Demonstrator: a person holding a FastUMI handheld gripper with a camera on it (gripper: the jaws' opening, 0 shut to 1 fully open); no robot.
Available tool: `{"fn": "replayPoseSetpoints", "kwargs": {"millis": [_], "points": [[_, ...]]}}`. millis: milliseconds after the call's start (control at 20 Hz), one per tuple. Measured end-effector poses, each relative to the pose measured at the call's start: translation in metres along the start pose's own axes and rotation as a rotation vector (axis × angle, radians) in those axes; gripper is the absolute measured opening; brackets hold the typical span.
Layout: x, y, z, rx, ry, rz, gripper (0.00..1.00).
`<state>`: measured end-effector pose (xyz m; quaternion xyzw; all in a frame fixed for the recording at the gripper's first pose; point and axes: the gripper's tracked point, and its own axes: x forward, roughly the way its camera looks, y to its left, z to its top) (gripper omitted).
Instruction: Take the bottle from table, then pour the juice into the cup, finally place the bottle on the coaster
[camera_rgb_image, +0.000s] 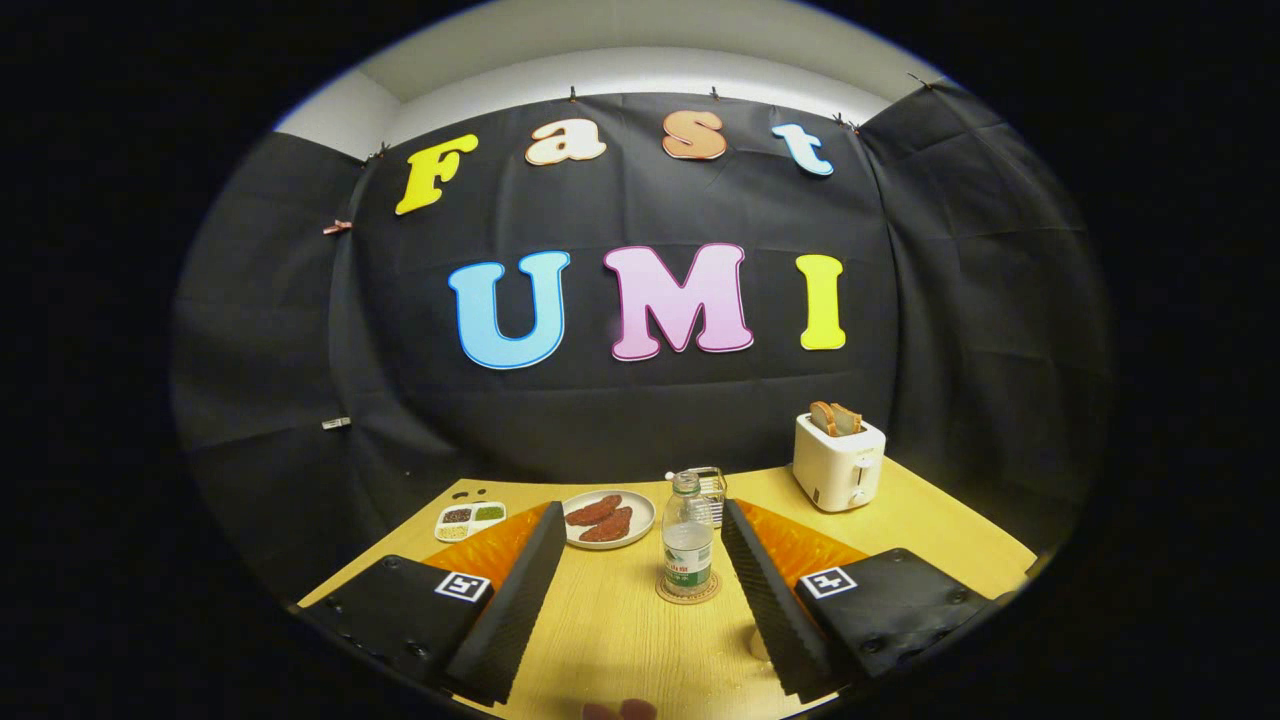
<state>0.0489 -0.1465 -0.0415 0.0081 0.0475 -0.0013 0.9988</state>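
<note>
A clear plastic bottle (688, 545) with a green label stands upright on a round cork coaster (688, 593) on the wooden table (620, 630). My gripper (642, 515) is open wide. The bottle is out near my fingertips, close to the right finger (770, 590), and neither finger touches it. A clear glass cup (712, 488) stands just behind the bottle, partly hidden by it. How much liquid the bottle or the cup holds I cannot tell.
Beyond the left finger (520, 590) lies a white plate (610, 520) with reddish-brown food. A small divided dish (468, 520) sits further left. A white toaster (838, 462) with bread stands at the back right. A small pale object (757, 645) peeks out beside the right finger.
</note>
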Motion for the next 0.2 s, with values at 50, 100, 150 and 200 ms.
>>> {"fn": "replayPoseSetpoints", "kwargs": {"millis": [50,100,150,200], "points": [[-0.0025,-0.0024,0.0028,-0.005,-0.003,0.018,0.97],[-0.0047,-0.0053,0.0049,-0.009,-0.006,0.034,0.97],[-0.0074,-0.0077,0.0085,-0.009,-0.011,0.05,0.98],[-0.0101,-0.0092,0.0122,-0.005,-0.017,0.065,0.99]]}}
